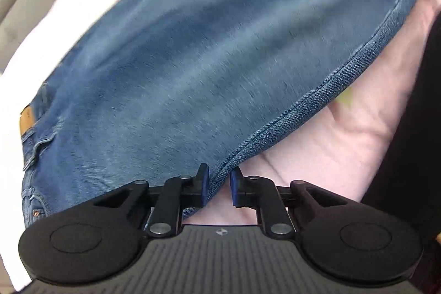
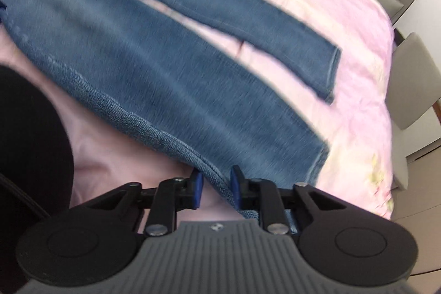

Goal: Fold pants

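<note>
Pinching the near side seam of the jeans [image 1: 171,68] between narrowed pads of both the left gripper [image 1: 219,185] and right gripper [image 2: 216,188], legs spreading ahead over the pink bedspread [image 2: 344,26], gripping deep before lifting evenly.

No legible text, number or brand name appears in either view: the tan patch [image 1: 26,119] at the waistband of the jeans [image 1: 176,68] is too blurred to read, and each gripper's grey ribbed base [image 1: 222,261] bears only a small wordless emblem [image 1: 222,232].
</note>
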`<state>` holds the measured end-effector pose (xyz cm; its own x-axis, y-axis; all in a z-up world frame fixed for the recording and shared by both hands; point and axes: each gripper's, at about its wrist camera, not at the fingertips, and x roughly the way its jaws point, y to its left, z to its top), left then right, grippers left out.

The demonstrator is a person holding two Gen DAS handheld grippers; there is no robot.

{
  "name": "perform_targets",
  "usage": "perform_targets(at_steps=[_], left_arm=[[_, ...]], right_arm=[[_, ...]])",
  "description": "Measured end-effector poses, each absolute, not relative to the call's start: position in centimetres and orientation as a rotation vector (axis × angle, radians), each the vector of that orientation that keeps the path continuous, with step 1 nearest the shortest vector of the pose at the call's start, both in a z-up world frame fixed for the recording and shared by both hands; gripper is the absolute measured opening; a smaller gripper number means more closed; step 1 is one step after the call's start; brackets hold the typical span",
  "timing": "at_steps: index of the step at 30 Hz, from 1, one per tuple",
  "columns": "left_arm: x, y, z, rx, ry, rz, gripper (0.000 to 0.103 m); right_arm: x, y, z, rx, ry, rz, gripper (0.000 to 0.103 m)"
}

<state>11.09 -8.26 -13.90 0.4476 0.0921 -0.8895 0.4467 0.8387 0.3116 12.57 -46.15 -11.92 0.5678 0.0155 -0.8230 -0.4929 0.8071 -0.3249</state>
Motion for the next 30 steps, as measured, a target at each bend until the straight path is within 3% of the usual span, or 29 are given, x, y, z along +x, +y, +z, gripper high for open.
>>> perform_targets(at_steps=[3, 5, 13, 20, 30], left_arm=[[11.4, -7.4, -12.5, 0.493, 1.063, -0.213, 0.019], [11.7, -7.0, -11.9, 0.486, 1.069, -0.224, 0.029], [11.6, -2.0, -9.6, 0.557, 1.049, -0.306, 0.052], [13.1, 6.5, -8.6, 0.516, 1.151, -0.329, 0.056], [13.6, 14.0, -12.6, 0.668, 1.413, -0.366, 0.062]], right_arm=[[14.1, -46.4, -10.0, -0.547, 0.889, 0.301, 0.012], [15.8, -46.2, -9.0, -0.534, 0.87, 0.278, 0.011], [23.1, -42.4, -7.6, -0.599, 0.838, 0.235, 0.009], [28.8, -40.8, -10.1, -0.609, 0.896, 0.192, 0.009], [31.8, -39.5, -14.2, -0.65, 0.974, 0.202, 0.009]])
